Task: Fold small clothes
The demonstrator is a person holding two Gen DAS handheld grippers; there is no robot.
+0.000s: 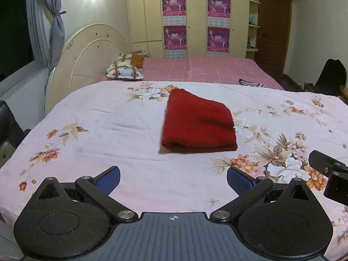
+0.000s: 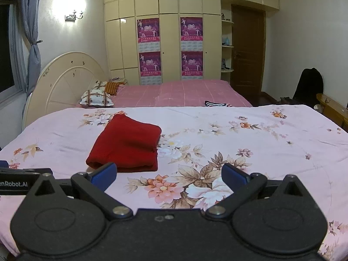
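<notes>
left claw [image 1: 173,179]: jaws apart, empty, hovering short of red garment [image 1: 196,122] | right claw [image 2: 169,175]: jaws apart, empty | garment: folded compact on floral sheet [image 1: 108,117], fold edge nearest | judgement: fold looks finished, both claws clear to avoid disturbing it

poster [image 1: 174,4] print too small to read, striped item [image 1: 250,83] partly hidden behind bedspread [image 1: 108,119]
</notes>
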